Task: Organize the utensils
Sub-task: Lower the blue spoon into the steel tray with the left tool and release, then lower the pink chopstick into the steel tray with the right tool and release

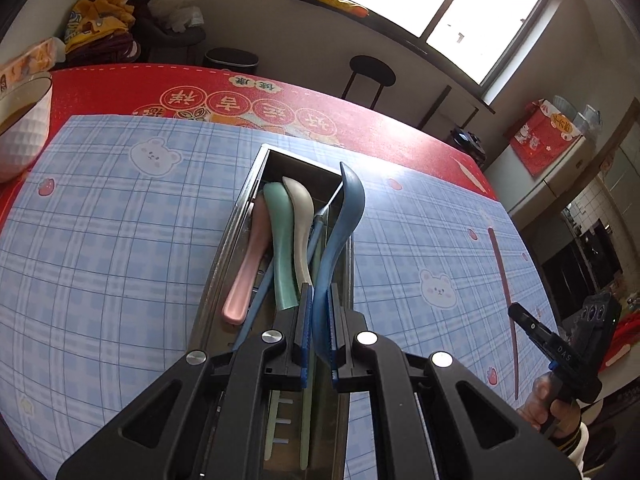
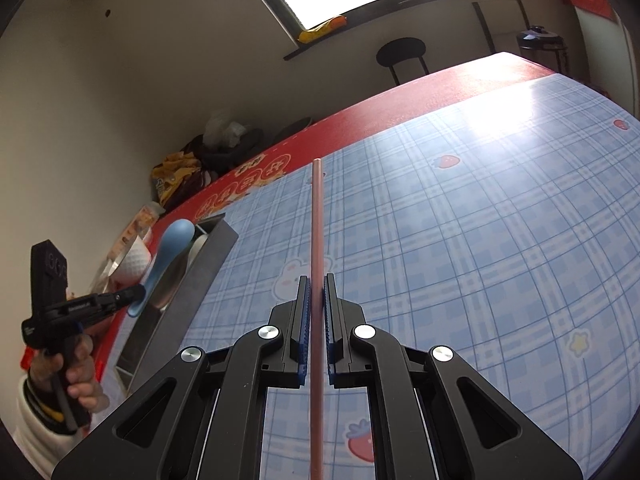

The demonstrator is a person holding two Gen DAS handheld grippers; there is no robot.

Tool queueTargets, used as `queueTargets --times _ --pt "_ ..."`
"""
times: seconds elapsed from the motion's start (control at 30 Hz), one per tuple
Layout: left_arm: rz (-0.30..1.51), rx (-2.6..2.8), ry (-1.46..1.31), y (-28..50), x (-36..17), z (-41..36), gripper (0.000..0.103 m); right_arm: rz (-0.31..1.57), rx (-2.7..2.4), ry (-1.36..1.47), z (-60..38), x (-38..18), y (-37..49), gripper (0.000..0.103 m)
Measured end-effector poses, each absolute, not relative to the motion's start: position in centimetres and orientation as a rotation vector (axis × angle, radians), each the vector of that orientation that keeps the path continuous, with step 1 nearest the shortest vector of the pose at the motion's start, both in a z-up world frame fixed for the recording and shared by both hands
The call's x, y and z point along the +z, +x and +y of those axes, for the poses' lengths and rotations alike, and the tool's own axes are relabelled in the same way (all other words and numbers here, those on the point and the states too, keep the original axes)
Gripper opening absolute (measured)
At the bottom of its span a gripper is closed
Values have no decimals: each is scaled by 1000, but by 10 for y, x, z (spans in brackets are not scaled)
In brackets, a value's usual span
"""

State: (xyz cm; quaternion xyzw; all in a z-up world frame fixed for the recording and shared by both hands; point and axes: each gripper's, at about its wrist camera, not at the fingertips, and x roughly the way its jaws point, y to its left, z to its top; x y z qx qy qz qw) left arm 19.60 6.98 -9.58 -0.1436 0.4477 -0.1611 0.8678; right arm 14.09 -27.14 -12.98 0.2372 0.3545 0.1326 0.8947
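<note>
Utensils split between two grips and one metal box. Left gripper clamped on the handle of a blue spoon, bowl raised and tilted over the far end of the box, not yet laid down. Right gripper pinched tight on a thin pink chopstick, held along the jaw line, well apart from the box and clear above the blue plaid mat on the table.

Already inside the box: a pink spoon, a mint-green spoon and a cream spoon, lying side by side with bowls toward the far end, plus slim blue sticks beneath them and what looks like a pale fork nearer the camera. Judged well along, most pieces stowed. Left to do, by the look of it: blue spoon set in beside the others, then the pink chopstick brought across and dropped in.

Matte pastel plastic throughout, spoons deep-bowled and curved, chopstick straight and slender.
</note>
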Motion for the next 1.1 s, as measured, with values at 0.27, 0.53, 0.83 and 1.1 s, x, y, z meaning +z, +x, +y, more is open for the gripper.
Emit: queueTargets --times 0.27,0.53,0.83,1.1 --pt "998 -290 -451 217 -114 77 7 755 258 502 -275 -138 144 6" --pt "1007 -267 -441 222 -112 64 7 769 262 517 -281 -144 140 6" --pt "872 -319 -206 197 -79 51 30 786 298 558 -267 -135 138 6" --pt "684 -284 16 148 -69 75 62 804 344 588 -226 -120 142 6"
